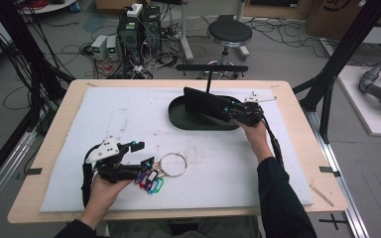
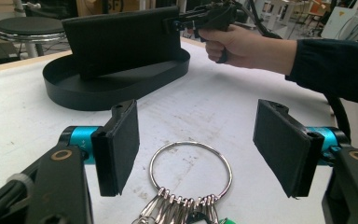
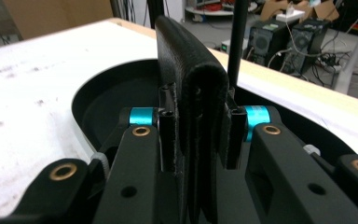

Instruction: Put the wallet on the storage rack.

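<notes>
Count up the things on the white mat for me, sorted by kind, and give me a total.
Trays: 1
Black pouches: 1
Key rings: 1
Tools: 2, left and right
Total: 5

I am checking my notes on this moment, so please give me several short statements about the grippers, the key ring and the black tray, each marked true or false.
1. The right gripper is shut on the wallet. True.
2. The left gripper is shut on the key ring. False: its jaws stand open, one on each side of the ring, which lies on the table.
3. The wallet stands upright over the tray. True.
4. The key ring lies inside the tray. False: it lies on the white mat, apart from the tray and nearer the person.
5. Coloured tags hang on the key ring. True.
</notes>
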The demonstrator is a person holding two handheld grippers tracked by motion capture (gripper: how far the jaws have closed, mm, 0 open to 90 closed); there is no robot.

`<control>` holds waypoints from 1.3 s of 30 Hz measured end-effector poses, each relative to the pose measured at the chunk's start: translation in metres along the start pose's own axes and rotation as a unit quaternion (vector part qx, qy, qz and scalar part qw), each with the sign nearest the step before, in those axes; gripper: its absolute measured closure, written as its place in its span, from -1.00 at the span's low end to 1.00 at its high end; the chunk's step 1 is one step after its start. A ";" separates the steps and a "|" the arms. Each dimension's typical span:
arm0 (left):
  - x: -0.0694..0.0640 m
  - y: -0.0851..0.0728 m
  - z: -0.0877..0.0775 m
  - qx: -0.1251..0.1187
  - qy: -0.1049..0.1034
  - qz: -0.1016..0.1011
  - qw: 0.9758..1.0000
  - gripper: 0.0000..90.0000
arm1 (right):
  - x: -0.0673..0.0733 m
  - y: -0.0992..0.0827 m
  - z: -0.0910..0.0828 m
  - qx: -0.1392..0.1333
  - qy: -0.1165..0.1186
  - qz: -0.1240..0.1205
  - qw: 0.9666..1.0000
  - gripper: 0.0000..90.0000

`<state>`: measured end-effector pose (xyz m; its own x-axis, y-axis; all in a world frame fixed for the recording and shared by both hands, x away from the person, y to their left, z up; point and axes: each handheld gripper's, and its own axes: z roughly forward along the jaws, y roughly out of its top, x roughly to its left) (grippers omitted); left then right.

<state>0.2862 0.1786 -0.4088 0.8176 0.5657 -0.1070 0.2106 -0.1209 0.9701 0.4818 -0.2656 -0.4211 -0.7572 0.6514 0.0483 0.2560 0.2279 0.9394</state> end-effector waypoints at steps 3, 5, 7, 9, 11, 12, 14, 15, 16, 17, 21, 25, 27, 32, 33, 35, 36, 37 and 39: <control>0.000 0.000 0.000 0.000 0.002 0.000 1.000 -0.30 | -0.003 -0.003 0.000 0.013 -0.003 0.002 1.000 0.65; 0.000 0.000 0.001 -0.001 0.003 0.001 1.000 -0.30 | -0.004 -0.004 0.000 0.026 -0.003 -0.001 1.000 0.65; 0.000 0.000 0.001 0.000 0.003 0.001 1.000 -0.30 | -0.004 -0.006 0.002 0.039 0.000 -0.003 0.999 0.65; 0.000 0.000 0.001 0.001 0.005 0.001 1.000 -0.30 | -0.003 -0.007 0.003 0.047 0.000 -0.003 0.999 0.65; 0.000 -0.001 0.001 0.002 0.004 0.002 1.000 -0.30 | -0.003 -0.008 0.004 0.052 -0.002 -0.004 0.999 0.65; 0.000 -0.001 0.001 0.001 0.004 0.001 1.000 -0.30 | -0.003 -0.008 0.004 0.053 -0.005 -0.005 0.999 0.64; 0.000 -0.001 0.001 0.003 0.004 0.002 1.000 -0.30 | -0.003 -0.008 0.004 0.057 -0.006 -0.006 0.998 0.64; 0.000 -0.001 0.001 0.002 0.004 0.001 1.000 -0.30 | -0.003 -0.008 0.004 0.060 -0.010 -0.010 0.998 0.63; 0.000 -0.001 0.001 0.003 0.005 0.001 1.000 -0.30 | -0.003 -0.008 0.004 0.063 -0.012 -0.010 0.998 0.62; 0.000 -0.001 0.000 0.003 0.005 0.001 1.000 -0.30 | -0.003 -0.008 0.004 0.064 -0.013 -0.011 0.998 0.61; 0.000 -0.002 0.000 0.003 0.005 0.001 1.000 -0.30 | -0.003 -0.008 0.004 0.066 -0.016 -0.014 0.998 0.61; 0.000 -0.002 0.000 0.004 0.005 0.001 1.000 -0.30 | -0.003 -0.007 0.004 0.068 -0.017 -0.017 0.997 0.61; 0.000 -0.002 0.000 0.004 0.006 0.001 1.000 -0.30 | -0.002 -0.007 0.004 0.070 -0.019 -0.018 0.997 0.61; 0.000 -0.002 0.000 0.004 0.005 0.001 1.000 -0.30 | -0.006 -0.007 0.000 0.074 -0.028 -0.012 0.997 0.58; 0.000 -0.002 0.000 0.005 0.006 0.002 1.000 -0.30 | -0.007 -0.007 0.000 0.074 -0.029 -0.011 0.997 0.58; 0.000 -0.002 0.001 0.006 0.005 0.002 1.000 -0.30 | -0.007 -0.007 -0.001 0.075 -0.032 -0.013 0.997 0.55; 0.000 -0.003 0.001 0.006 0.006 0.003 1.000 -0.30 | -0.006 -0.006 -0.001 0.075 -0.034 -0.012 0.996 0.52; 0.000 -0.003 0.001 0.007 0.006 0.002 1.000 -0.30 | -0.006 -0.006 -0.001 0.075 -0.040 -0.014 0.996 0.49; 0.000 -0.003 0.002 0.008 0.005 0.002 1.000 -0.30 | -0.006 -0.005 -0.002 0.074 -0.052 -0.011 0.996 0.40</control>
<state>0.2867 0.1774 -0.4118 0.8133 0.5729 -0.1020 0.2171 -0.1361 0.9666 0.4840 -0.2724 -0.4253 -0.6993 0.7146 -0.0144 0.3312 0.3419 0.8795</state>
